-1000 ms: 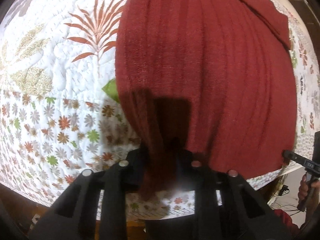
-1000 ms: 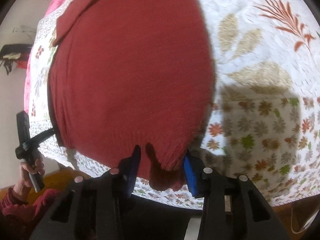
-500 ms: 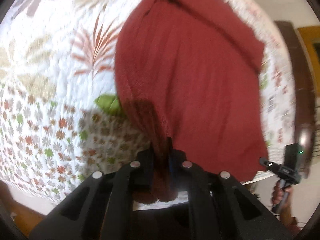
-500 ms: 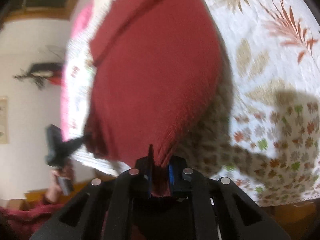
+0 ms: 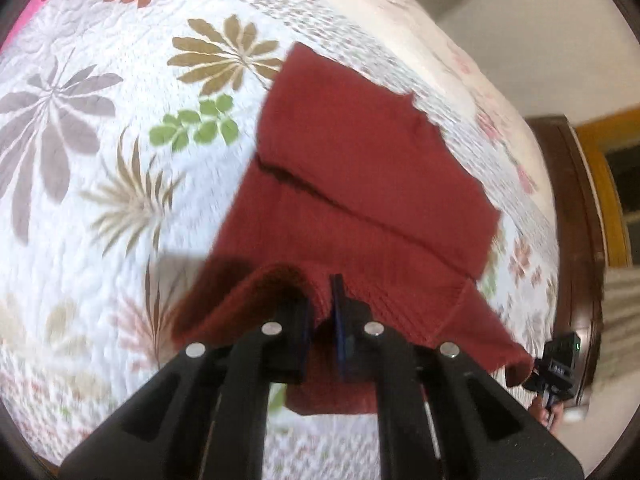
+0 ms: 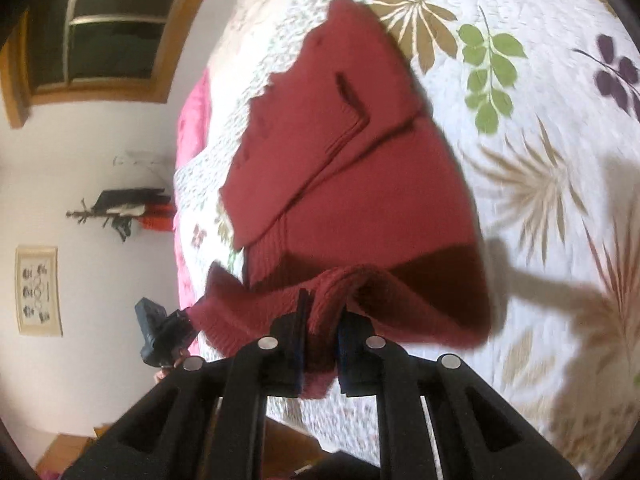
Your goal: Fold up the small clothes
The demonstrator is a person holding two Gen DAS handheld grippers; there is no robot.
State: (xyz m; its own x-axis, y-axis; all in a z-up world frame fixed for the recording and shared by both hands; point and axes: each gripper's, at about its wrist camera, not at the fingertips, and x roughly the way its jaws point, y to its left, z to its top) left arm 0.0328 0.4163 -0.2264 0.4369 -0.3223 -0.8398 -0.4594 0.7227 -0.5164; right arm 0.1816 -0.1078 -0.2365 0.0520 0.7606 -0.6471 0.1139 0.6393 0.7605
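Sweater (image 5: 360, 168) hem in both hand-held grippers

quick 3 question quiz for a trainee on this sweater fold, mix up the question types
1. True or false: the left gripper is open and clear of the dark red knitted sweater.
2. What lies under the sweater? A) bare wooden table B) white quilted bedspread with leaf prints C) grey carpet
3. Fill in: the right gripper is shut on the sweater's near ____, lifted off the bedspread.

Key: 1 false, it is shut on the sweater; 2 B; 3 edge.
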